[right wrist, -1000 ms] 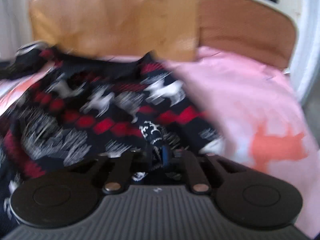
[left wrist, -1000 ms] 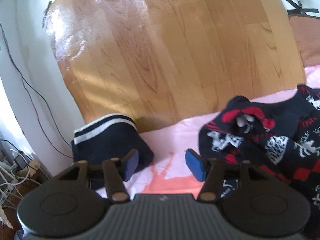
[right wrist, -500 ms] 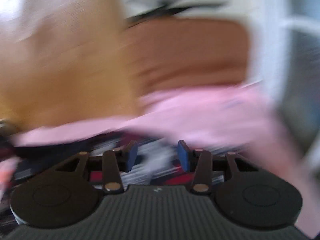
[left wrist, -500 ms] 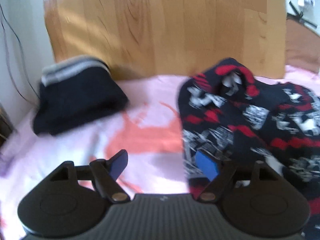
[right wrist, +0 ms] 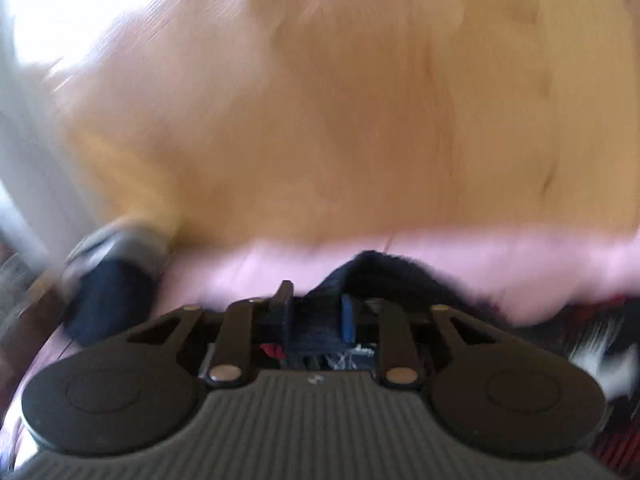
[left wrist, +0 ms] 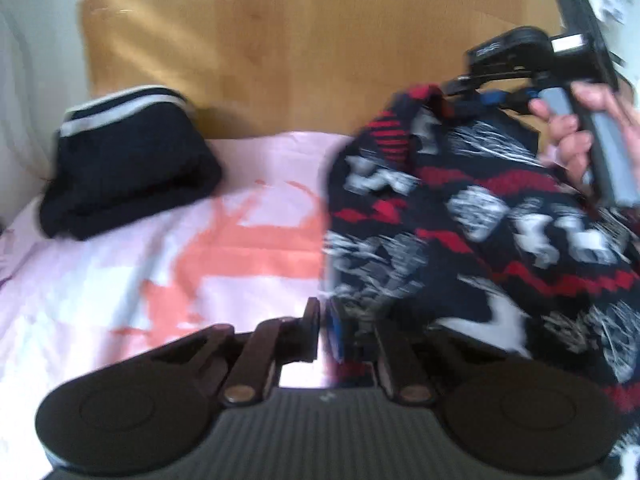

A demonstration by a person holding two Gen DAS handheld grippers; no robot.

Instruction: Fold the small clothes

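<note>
One dark navy garment with white stripes (left wrist: 128, 168) lies folded at the far left corner of the pink bed (left wrist: 100, 280). The black, red and white patterned knit sweater (left wrist: 480, 240) on the right side remains rumpled: left tongs (left wrist: 324, 332) pressed together on its near edge, right tongs (right wrist: 314, 316) closing around its dark collar.

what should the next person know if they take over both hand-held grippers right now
Left hand-held gripper: shut on the near left edge of the patterned sweater.
Right hand-held gripper: jaws closing, a dark fold of the sweater's far edge between them; pads seem to touch it, view blurred.
Sweater lies rumpled on the pink sheet, not yet folded flat.
Folded navy garment, white-striped, sits at the far left by the wooden headboard: looks done.
Left: finish folding the sweater, probably set it beside the navy one.
</note>
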